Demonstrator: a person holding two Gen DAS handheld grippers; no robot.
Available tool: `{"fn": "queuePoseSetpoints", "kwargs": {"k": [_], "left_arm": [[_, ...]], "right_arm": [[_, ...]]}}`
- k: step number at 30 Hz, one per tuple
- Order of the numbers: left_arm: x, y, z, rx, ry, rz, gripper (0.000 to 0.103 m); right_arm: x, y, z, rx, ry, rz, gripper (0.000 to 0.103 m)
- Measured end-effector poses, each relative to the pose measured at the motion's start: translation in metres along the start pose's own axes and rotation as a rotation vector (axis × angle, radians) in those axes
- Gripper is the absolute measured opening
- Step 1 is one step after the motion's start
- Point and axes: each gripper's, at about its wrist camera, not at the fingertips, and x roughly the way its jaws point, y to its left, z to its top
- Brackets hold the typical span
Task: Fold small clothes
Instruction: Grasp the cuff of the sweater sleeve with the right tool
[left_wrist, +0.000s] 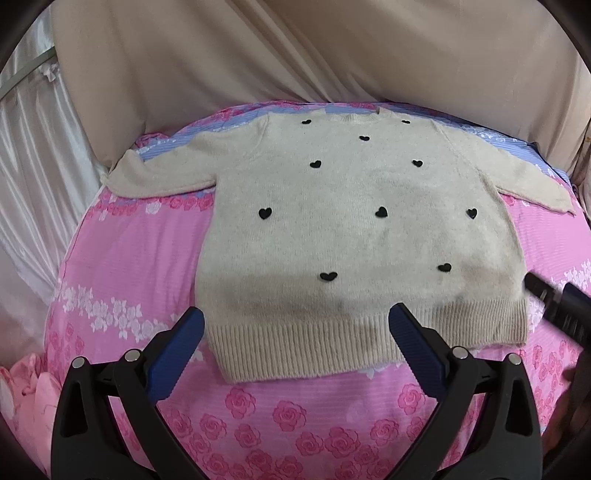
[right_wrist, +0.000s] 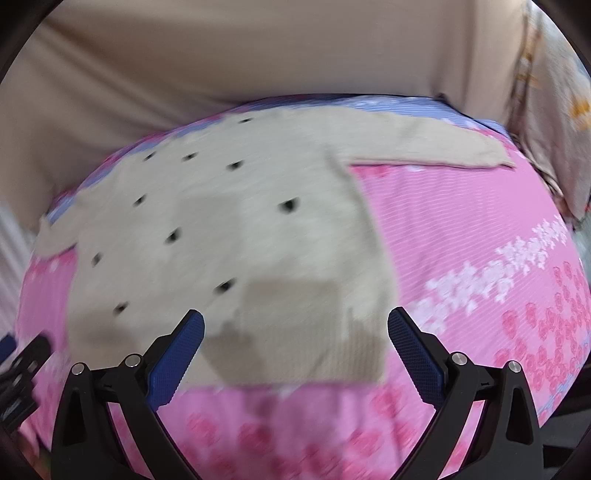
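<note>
Flat on the bedsheet (left_wrist: 110, 258) lies a small cream sweater (left_wrist: 351, 229), front up, both sleeves spread sideways. Knit is fuzzy and soft-looking; the ribbed hem (left_wrist: 332, 343) faces the cameras and the ribbed neckline faces away. Small black hearts (left_wrist: 381, 212) dot the chest in staggered rows. Grey shadows fall across the lower body of the garment.

Sheet: pink cotton with printed roses, white flower bands, and a blue striped band along the far edge under the neckline. Behind it a beige draped cloth (left_wrist: 295, 55) fills the background; white satin-like curtain (left_wrist: 33, 155) at far left in the left wrist view.

Left gripper (left_wrist: 295, 319): jaws spread wide, blue ribbed pads (left_wrist: 177, 350) holding nothing, poised above the hem near its left half. Right gripper (right_wrist: 295, 321): jaws likewise spread and empty, above the hem's right corner; that view is motion-blurred. Its black tip (left_wrist: 554, 302) shows at the right edge of the left wrist view, beside the sweater's side seam.
</note>
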Motion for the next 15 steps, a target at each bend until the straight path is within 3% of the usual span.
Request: {"fn": "queuePoseSetpoints", "kwargs": {"k": [8,15], "left_arm": [[0.017,0.007,0.034,-0.033,-0.008,0.002,0.098],[0.053,0.015,0.057,-0.118,0.070,-0.041,0.098]], "right_arm": [[0.079,-0.153,0.120,0.176,-0.072,-0.145,0.097],[0.163,-0.299,0.206,0.474,-0.020,-0.262,0.096]]}}
